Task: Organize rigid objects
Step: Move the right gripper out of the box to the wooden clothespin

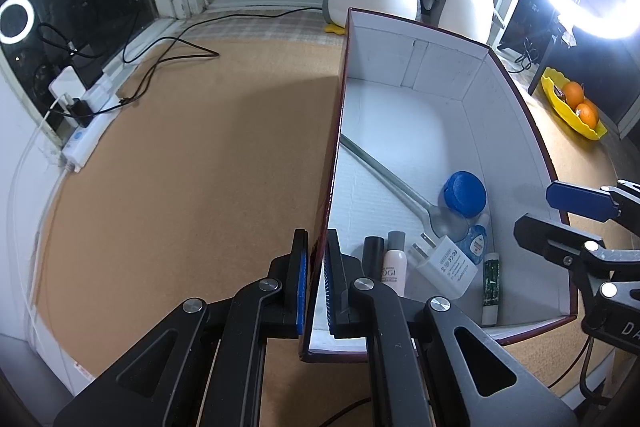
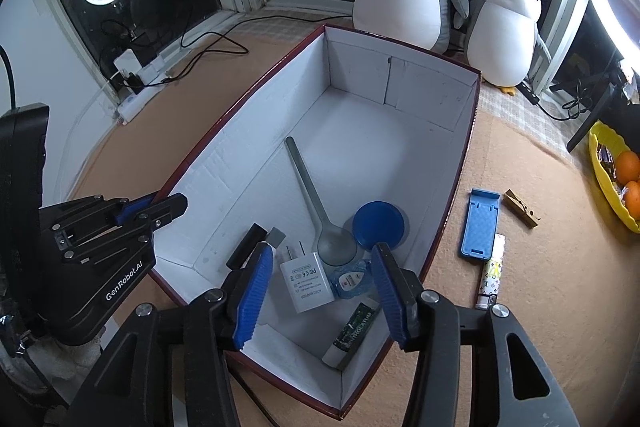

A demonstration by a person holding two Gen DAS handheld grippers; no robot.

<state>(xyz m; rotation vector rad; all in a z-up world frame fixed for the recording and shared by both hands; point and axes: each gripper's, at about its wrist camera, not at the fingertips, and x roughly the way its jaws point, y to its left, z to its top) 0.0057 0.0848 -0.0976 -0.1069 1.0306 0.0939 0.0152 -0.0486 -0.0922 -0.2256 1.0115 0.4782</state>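
The left gripper (image 1: 316, 287) is clamped on the left wall of the box (image 2: 460, 163). The right gripper (image 2: 320, 291) hangs partly open and empty above the charger (image 2: 306, 281), bottle (image 2: 352, 281) and lip-balm tube (image 2: 352, 333) in the box's near end.

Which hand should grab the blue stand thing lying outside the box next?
The right gripper. Its jaws are open and empty over the box, and the blue stand lies on its side. The left gripper is busy: its jaws are shut on the box's far wall.
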